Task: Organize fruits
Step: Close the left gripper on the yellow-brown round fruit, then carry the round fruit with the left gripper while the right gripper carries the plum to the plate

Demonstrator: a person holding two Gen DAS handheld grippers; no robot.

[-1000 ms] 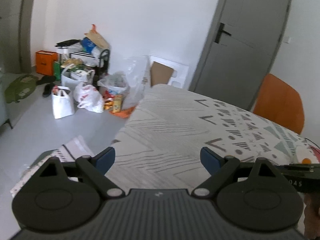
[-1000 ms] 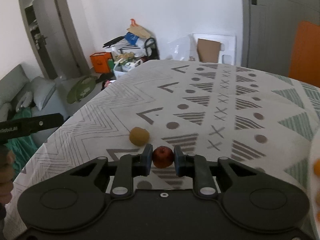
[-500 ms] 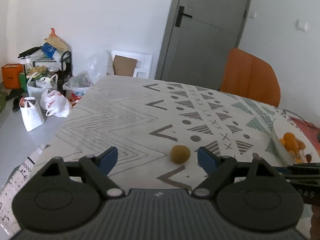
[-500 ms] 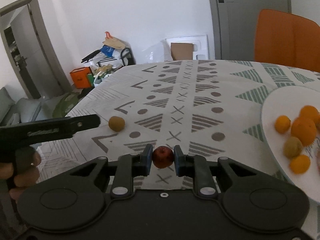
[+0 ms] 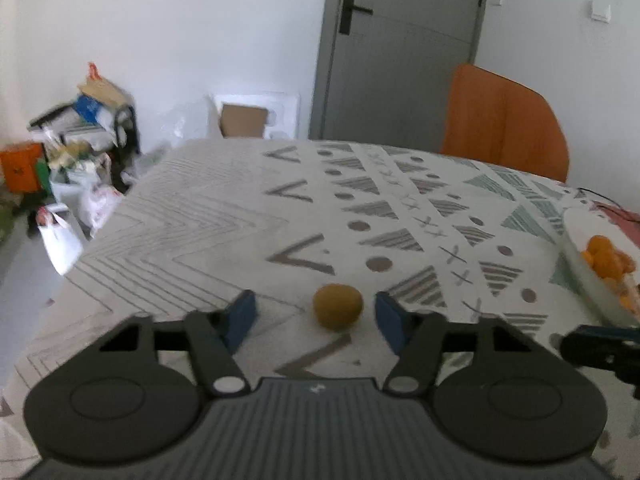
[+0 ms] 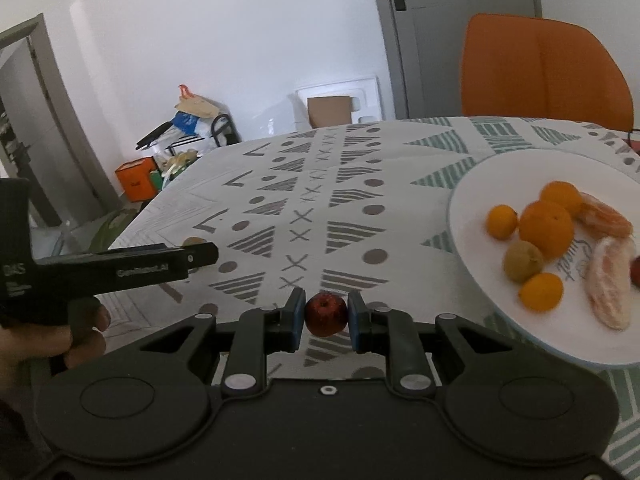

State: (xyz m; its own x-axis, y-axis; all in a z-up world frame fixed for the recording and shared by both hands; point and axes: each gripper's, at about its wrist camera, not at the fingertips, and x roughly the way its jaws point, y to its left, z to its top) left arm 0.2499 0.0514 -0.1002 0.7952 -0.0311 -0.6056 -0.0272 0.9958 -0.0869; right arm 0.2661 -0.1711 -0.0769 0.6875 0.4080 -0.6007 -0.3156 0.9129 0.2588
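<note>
Blue-padded left gripper (image 5: 316,314), jaws closing but still apart, brackets a round brown kiwi (image 5: 337,306); black right gripper (image 6: 323,320) clamps a small red apple (image 6: 326,313).

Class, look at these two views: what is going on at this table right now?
A person is sorting fruit with two handheld grippers. The right gripper is shut on a small red fruit, near a white plate already holding oranges and other fruit. The left gripper has just been closing around a brown kiwi lying on the tablecloth; its pads do not touch it yet.
</note>
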